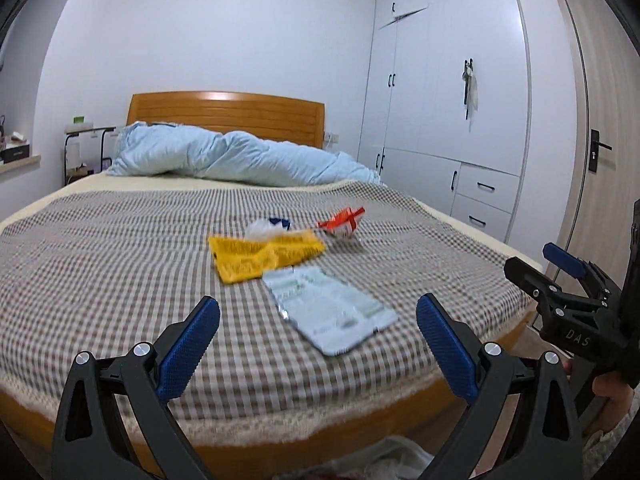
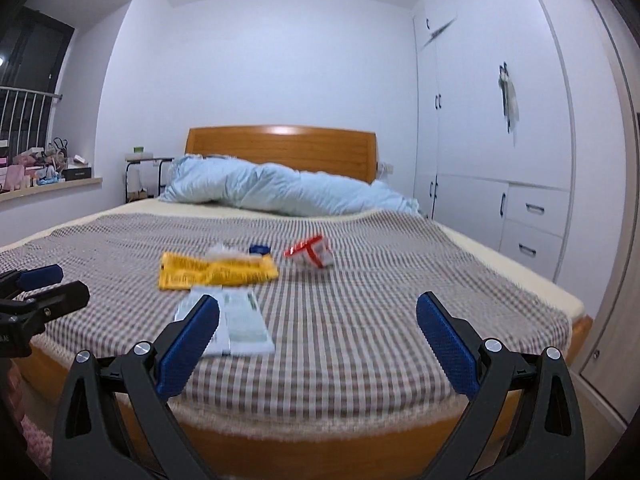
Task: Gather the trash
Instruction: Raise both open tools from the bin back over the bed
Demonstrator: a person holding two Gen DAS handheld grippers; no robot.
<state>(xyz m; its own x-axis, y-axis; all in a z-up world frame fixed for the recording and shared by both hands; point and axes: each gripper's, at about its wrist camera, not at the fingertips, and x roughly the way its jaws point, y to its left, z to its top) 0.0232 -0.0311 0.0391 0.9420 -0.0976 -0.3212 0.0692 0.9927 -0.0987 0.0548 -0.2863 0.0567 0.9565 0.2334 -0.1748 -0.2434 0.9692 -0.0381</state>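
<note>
On the checked bedspread (image 1: 120, 248) sits the trash, all in one loose cluster mid-bed: a pale blue-white packet (image 1: 330, 308) nearest the foot, a yellow wrapper (image 1: 264, 256) touching its far corner, a white-and-blue scrap (image 1: 268, 226) behind that, and a red-and-white wrapper (image 1: 344, 222) off to the right. Print on them is too blurry to read. Only legible writing is "DAS" on the right gripper (image 1: 560, 276) body. Left gripper (image 1: 318, 340) is spread wide, nothing in it. Right one's spread wide and empty too, hovering over the foot of the bed. Crumpled blue duvet (image 1: 240, 156) lies by the headboard (image 1: 224, 114).
</note>
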